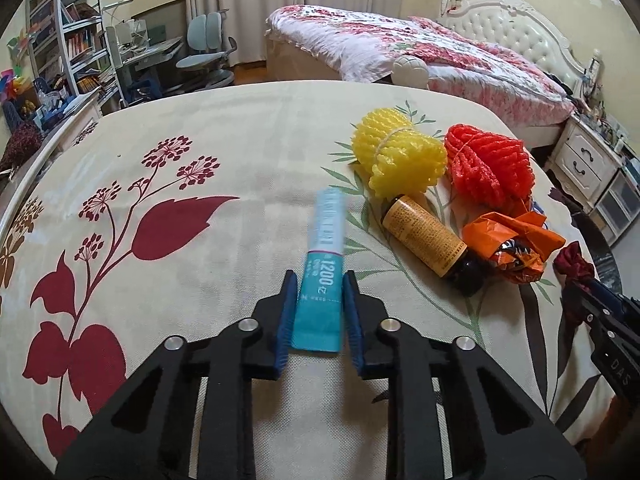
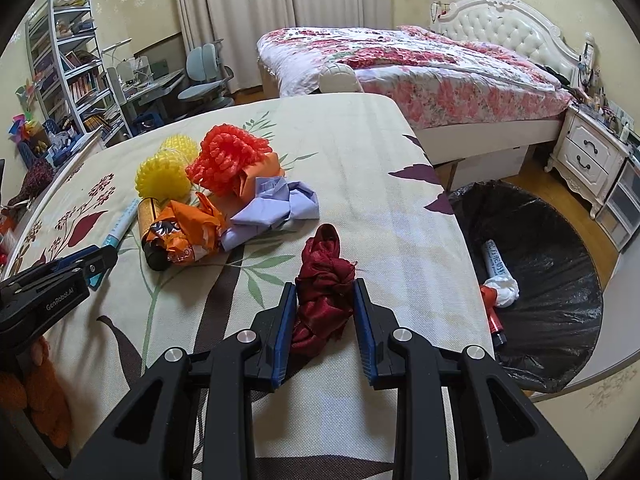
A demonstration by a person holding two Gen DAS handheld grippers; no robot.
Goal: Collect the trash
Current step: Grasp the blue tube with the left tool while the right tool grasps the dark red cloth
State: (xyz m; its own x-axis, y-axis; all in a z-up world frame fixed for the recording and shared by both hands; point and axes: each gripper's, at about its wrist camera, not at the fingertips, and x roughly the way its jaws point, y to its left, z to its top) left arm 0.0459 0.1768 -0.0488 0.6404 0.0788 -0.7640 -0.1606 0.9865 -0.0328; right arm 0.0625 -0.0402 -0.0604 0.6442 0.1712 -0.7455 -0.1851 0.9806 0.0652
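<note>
Trash: teal sachet [image 1: 320,280], flat and glossy, lying on the cloth-covered table [image 1: 200,128].
Left gripper [image 1: 319,300]: pinching the sachet.
Right gripper [image 2: 325,308]: squeezing a crumpled dark-red fabric wad [image 2: 324,284].

Matt woven cloth is seen on the tablecloth [image 2: 360,168], glossy black plastic on the bin liner [image 2: 552,280], foam netting [image 1: 398,152] at 1 o'clock.

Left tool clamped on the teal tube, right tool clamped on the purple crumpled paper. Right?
Not quite. The right tool is clamped on the dark red cloth bundle, per the right wrist view; the purple crumpled paper lies untouched. The left tool does grip the teal tube.
</note>
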